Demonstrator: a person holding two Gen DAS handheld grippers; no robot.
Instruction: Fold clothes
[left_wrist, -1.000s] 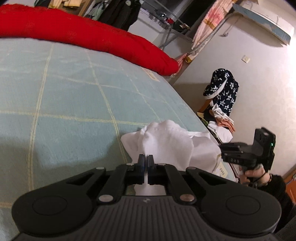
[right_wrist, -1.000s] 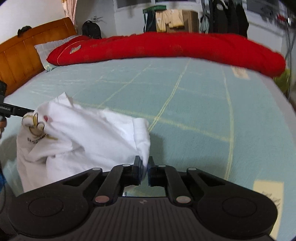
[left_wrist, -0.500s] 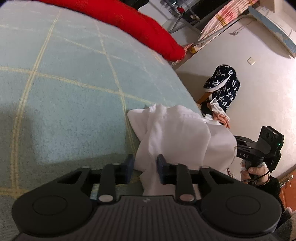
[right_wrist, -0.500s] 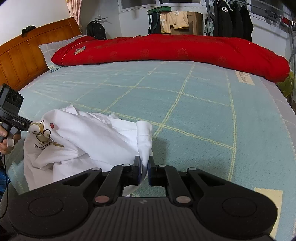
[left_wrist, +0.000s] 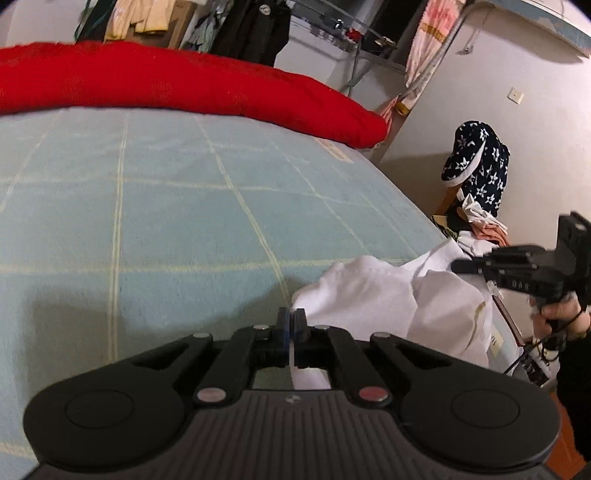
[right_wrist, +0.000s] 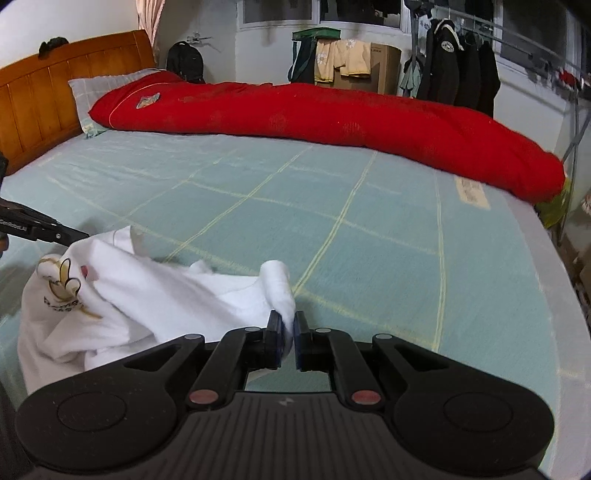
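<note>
A crumpled white shirt (left_wrist: 369, 295) with a gold print (right_wrist: 62, 284) lies at the near edge of the bed. My left gripper (left_wrist: 291, 321) has its jaws closing tight on a thin edge of the shirt, and a white strip shows just behind the pads. My right gripper (right_wrist: 290, 326) is shut on a rolled fold of the shirt (right_wrist: 279, 284), lifted slightly off the sheet. The shirt sags between the two grippers. In the left wrist view the right gripper (left_wrist: 458, 265) comes in from the right, held by a hand (left_wrist: 557, 314). The left gripper's tip (right_wrist: 83, 233) shows at the right wrist view's left edge.
The bed (right_wrist: 369, 221) has a pale green sheet with yellow grid lines. A long red quilt (right_wrist: 332, 118) lies along its far side, by a wooden headboard (right_wrist: 33, 99) and a pillow (right_wrist: 96, 85). Beside the bed a chair holds a dark star-patterned garment (left_wrist: 480, 162). Clothes hang behind (right_wrist: 454, 70).
The left gripper's jaws stood apart around the shirt half a second ago and are shut on its edge now. The right gripper has risen a little with its fold, drawing the shirt out.
</note>
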